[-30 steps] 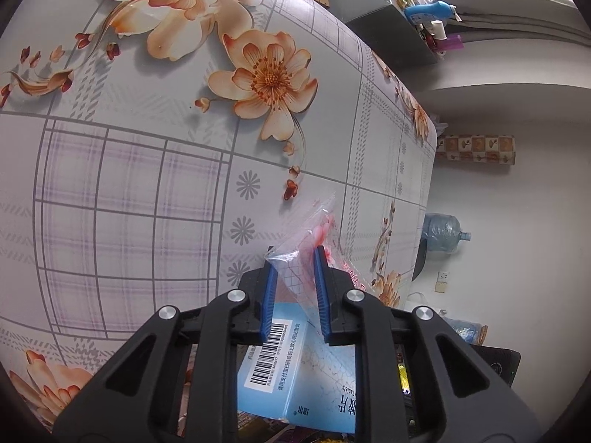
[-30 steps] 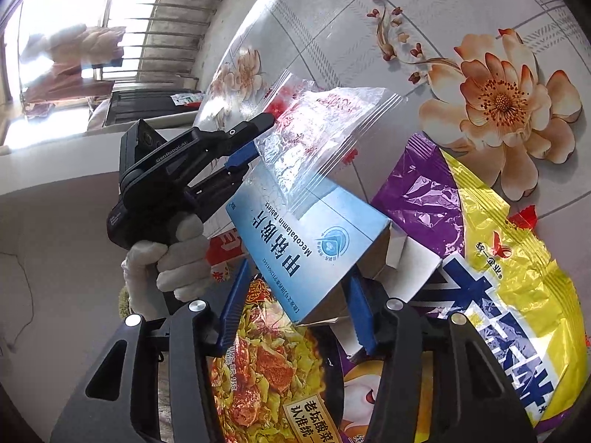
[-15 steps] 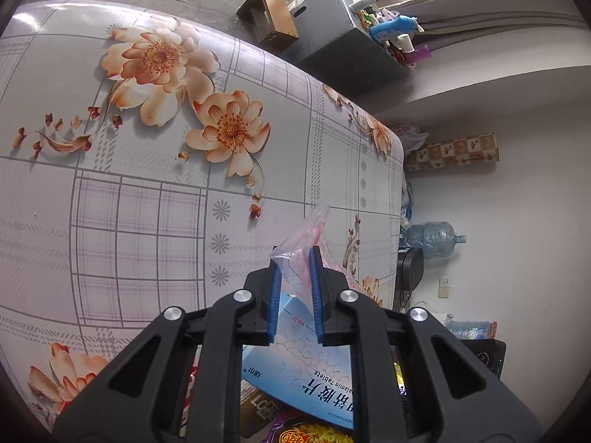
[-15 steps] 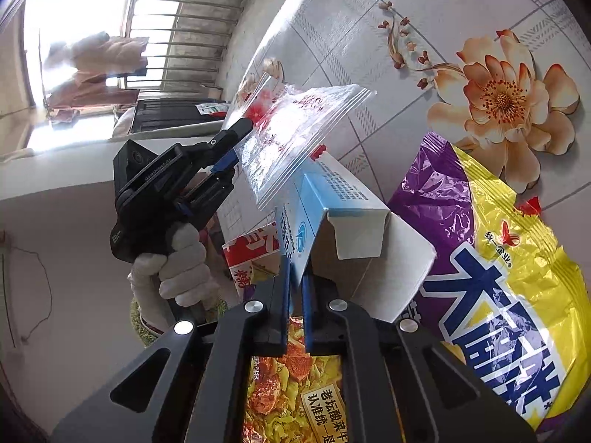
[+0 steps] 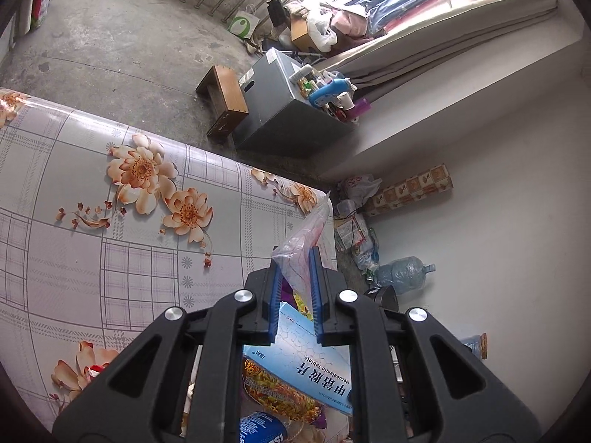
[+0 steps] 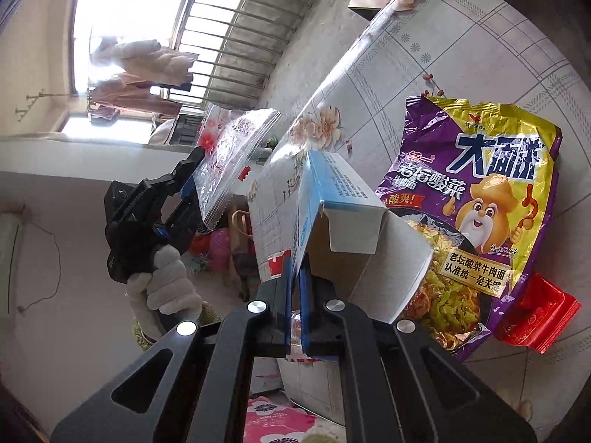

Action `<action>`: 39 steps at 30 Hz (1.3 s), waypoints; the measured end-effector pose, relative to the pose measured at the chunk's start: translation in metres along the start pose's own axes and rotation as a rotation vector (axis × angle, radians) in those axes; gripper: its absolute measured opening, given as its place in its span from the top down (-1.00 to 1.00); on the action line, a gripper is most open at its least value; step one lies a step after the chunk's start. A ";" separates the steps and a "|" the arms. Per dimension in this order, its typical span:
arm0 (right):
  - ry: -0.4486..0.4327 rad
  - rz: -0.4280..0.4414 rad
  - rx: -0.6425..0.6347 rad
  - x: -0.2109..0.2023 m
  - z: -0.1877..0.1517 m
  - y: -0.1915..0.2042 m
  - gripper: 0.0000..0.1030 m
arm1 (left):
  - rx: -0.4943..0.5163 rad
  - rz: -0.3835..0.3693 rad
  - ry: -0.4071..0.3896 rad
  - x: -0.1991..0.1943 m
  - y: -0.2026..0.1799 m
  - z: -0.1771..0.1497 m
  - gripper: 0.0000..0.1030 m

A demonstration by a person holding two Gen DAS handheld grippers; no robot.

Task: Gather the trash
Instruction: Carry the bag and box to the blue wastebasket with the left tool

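Trash partly collected: your left gripper point(image 5: 294, 269) jaws pinch the clear bag point(image 6: 236, 155), right gripper point(image 6: 294, 269) jaws clamp the box point(image 6: 332, 199); noodle packet point(image 6: 480, 199) and red wrapper point(image 6: 535, 313) remain on the worktop point(image 5: 74, 229).

I see the desk point(image 5: 74, 258) covered in a glossy grey cloth with a lilac grid and printed orange flowers. Most of its top is bare in the left wrist view. In the right wrist view a purple and yellow noodle packet point(image 6: 491, 199) lies flat on the desk, printed side up. A small red wrapper point(image 6: 535, 317) lies just beside the packet's lower corner, also flat on the cloth. Beyond the desk's far edge I see a grey concrete floor point(image 5: 110, 37).
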State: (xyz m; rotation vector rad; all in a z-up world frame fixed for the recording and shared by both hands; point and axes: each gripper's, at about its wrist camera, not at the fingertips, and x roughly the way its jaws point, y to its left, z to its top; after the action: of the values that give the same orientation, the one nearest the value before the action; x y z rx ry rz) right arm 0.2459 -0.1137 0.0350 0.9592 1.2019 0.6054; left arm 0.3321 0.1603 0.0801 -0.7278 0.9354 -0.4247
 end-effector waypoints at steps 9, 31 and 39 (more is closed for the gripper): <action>-0.169 0.091 0.026 -0.076 -0.017 -0.021 0.92 | 0.068 -0.044 -0.039 -0.024 -0.039 -0.012 0.77; -0.827 -0.058 0.336 -0.304 -0.140 -0.199 0.92 | 0.489 -0.129 0.308 0.148 -0.241 -0.155 0.77; -0.884 -0.225 0.483 -0.324 -0.154 -0.273 0.92 | 0.663 -0.101 0.518 0.270 -0.315 -0.264 0.76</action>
State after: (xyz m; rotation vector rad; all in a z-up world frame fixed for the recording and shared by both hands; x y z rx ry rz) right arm -0.0174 -0.4694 -0.0506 1.2788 0.6282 -0.3120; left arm 0.2474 -0.3236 0.0520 -0.0481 1.1492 -0.9849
